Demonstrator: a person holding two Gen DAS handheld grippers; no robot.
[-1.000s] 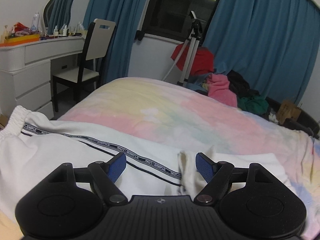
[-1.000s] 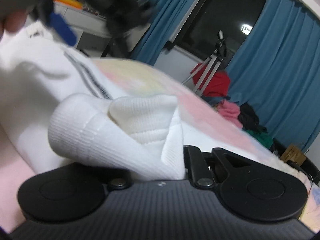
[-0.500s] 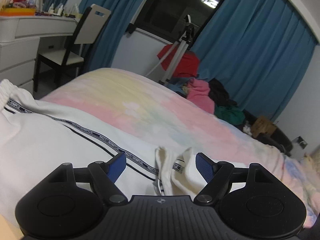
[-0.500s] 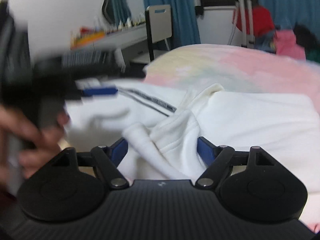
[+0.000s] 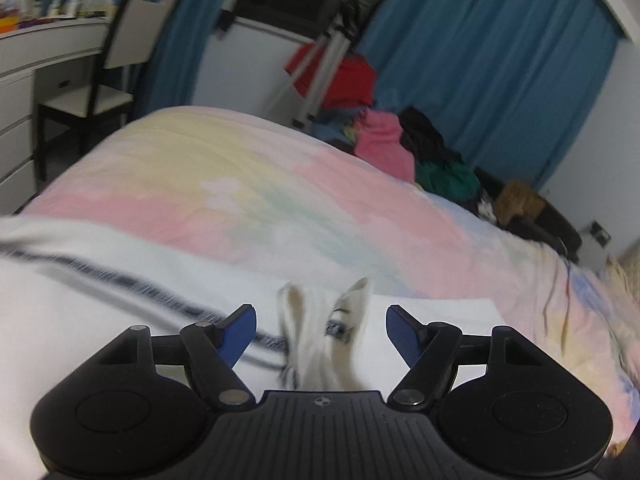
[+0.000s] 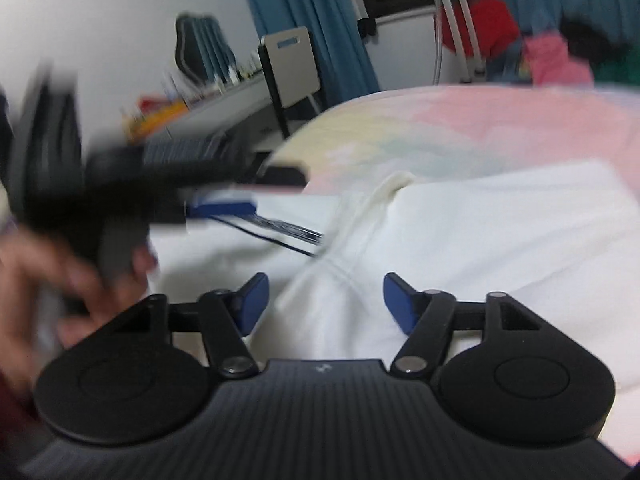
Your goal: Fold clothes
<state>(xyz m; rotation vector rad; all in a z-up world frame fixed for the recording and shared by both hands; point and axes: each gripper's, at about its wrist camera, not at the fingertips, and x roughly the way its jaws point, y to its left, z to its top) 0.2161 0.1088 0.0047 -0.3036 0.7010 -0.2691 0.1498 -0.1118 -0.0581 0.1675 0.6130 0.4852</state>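
White trousers with a dark side stripe (image 5: 120, 280) lie across the pastel bed (image 5: 248, 184). In the left wrist view my left gripper (image 5: 320, 334) is open, with a raised white cuff fold (image 5: 320, 320) standing between its blue pads, not pinched. In the right wrist view my right gripper (image 6: 324, 300) is open over the white fabric (image 6: 460, 240), a ridge of cloth running between its fingers. The left gripper (image 6: 220, 208) shows blurred at the left of that view, held by a hand (image 6: 48, 280).
A white dresser (image 5: 24, 80) and chair (image 5: 116, 64) stand left of the bed. A tripod (image 5: 324, 60) and a pile of coloured clothes (image 5: 392, 144) sit at the far side, before blue curtains (image 5: 500, 60).
My right gripper let go of the white cuff and opened. My left gripper moved in so the cuff fold stands between its pads. Both views are blurred by motion.
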